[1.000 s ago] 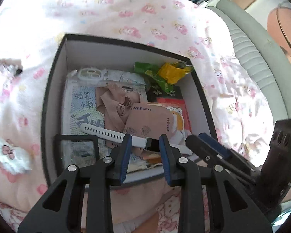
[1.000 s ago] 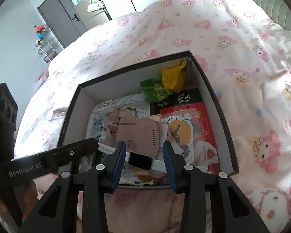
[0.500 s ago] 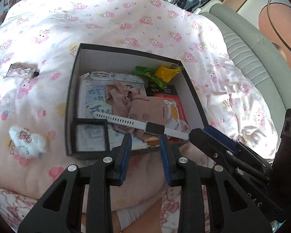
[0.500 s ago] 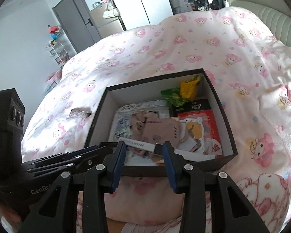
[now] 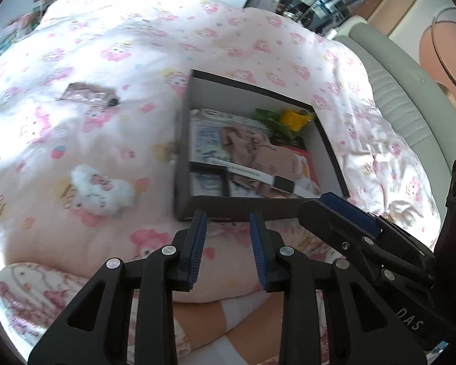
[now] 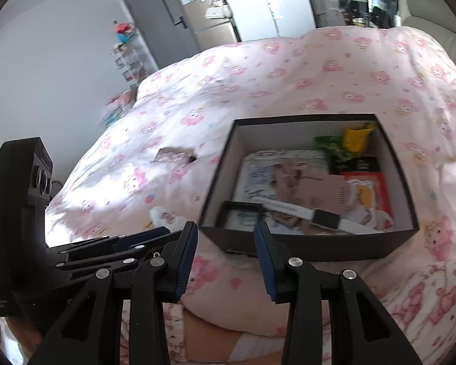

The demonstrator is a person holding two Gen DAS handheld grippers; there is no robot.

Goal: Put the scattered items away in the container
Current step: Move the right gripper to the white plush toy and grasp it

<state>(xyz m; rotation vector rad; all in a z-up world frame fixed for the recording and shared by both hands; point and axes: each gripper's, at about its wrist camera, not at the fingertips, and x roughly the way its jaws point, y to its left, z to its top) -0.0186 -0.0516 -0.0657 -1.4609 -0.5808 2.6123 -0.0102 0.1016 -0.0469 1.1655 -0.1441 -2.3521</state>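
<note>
Bed (image 5: 112, 121): pink cartoon-print quilt, everything rests on it.
Box (image 5: 252, 210): black, open, already holds papers, cloth, snack packets and a white watch (image 6: 313, 214).
Left out: 1 fluffy white toy (image 5: 101, 190) and 1 small shiny packet (image 5: 88, 95), both left of the box.
Left gripper (image 5: 228, 222): jaws apart, empty.
Right gripper (image 6: 225, 232): jaws apart, empty.
Progress: mostly done, 2 items remain.

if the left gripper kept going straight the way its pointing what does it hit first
Most likely the near wall of the black box, low on its outer face, just past the left gripper, whose jaws are open and empty. Depth is unclear, so it might meet the pink quilt in front first.
</note>
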